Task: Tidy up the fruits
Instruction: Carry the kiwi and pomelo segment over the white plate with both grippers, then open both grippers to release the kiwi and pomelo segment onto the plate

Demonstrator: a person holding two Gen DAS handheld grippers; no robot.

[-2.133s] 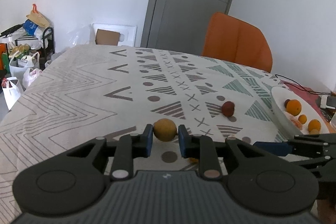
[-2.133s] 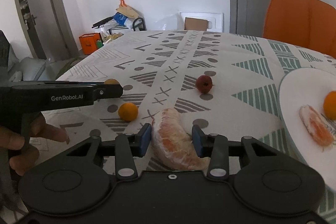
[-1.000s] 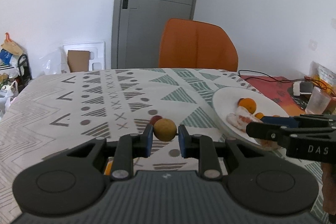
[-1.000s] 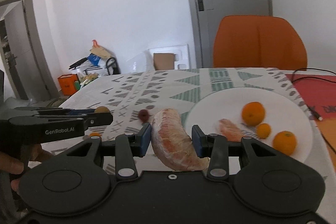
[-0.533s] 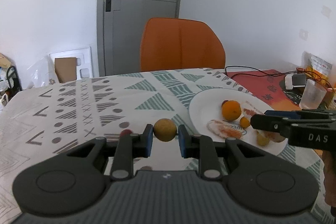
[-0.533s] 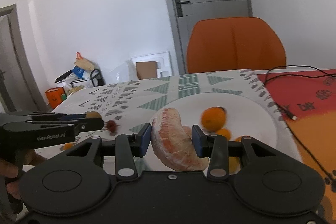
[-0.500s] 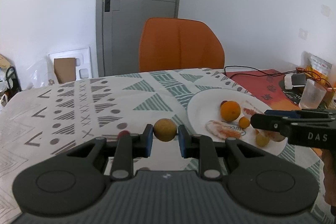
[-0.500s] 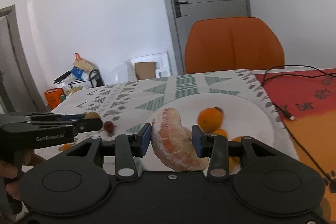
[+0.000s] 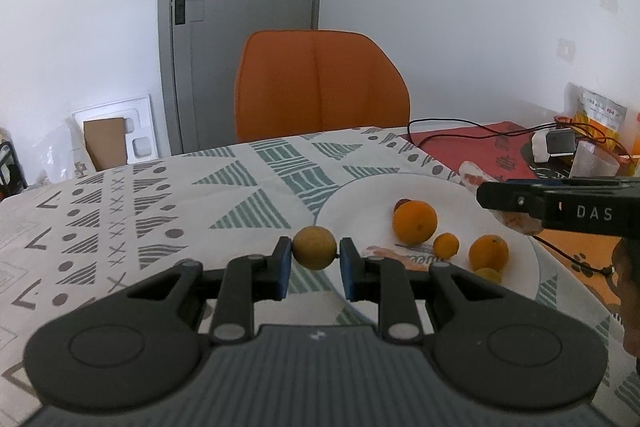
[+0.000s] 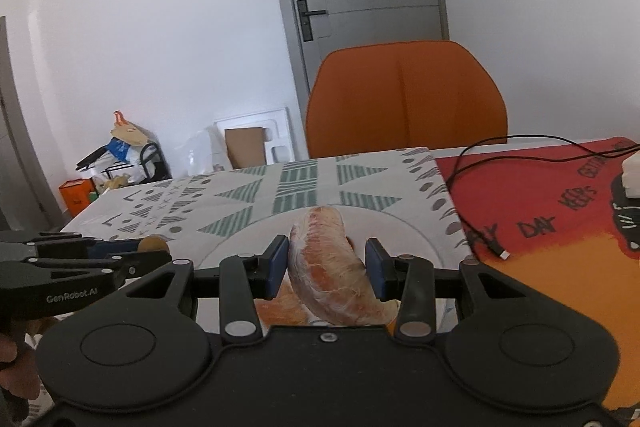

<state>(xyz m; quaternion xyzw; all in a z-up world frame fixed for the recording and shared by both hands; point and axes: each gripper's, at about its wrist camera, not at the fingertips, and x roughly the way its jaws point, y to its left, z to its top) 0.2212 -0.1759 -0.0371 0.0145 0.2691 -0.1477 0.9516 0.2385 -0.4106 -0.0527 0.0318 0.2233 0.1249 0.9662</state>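
My left gripper (image 9: 314, 254) is shut on a small round yellow-brown fruit (image 9: 314, 247), held above the table just left of the white plate (image 9: 360, 203). On the plate lie a large orange (image 9: 414, 221), two smaller oranges (image 9: 446, 245) (image 9: 488, 251) and a peeled segment, partly hidden by my fingers. My right gripper (image 10: 326, 261) is shut on a peeled pink grapefruit segment (image 10: 334, 265), held over the plate (image 10: 404, 231). It also shows from the side in the left wrist view (image 9: 556, 205).
An orange chair (image 9: 320, 87) stands at the table's far edge. A red mat (image 10: 560, 195) with a black cable (image 10: 480, 239) lies right of the plate. A clear cup (image 9: 592, 159) and a charger stand at the far right. The patterned tablecloth (image 9: 160, 211) stretches left.
Both grippers have swung right, toward and over the plate, each still holding its fruit. The plate now lies closer and more central in both views.
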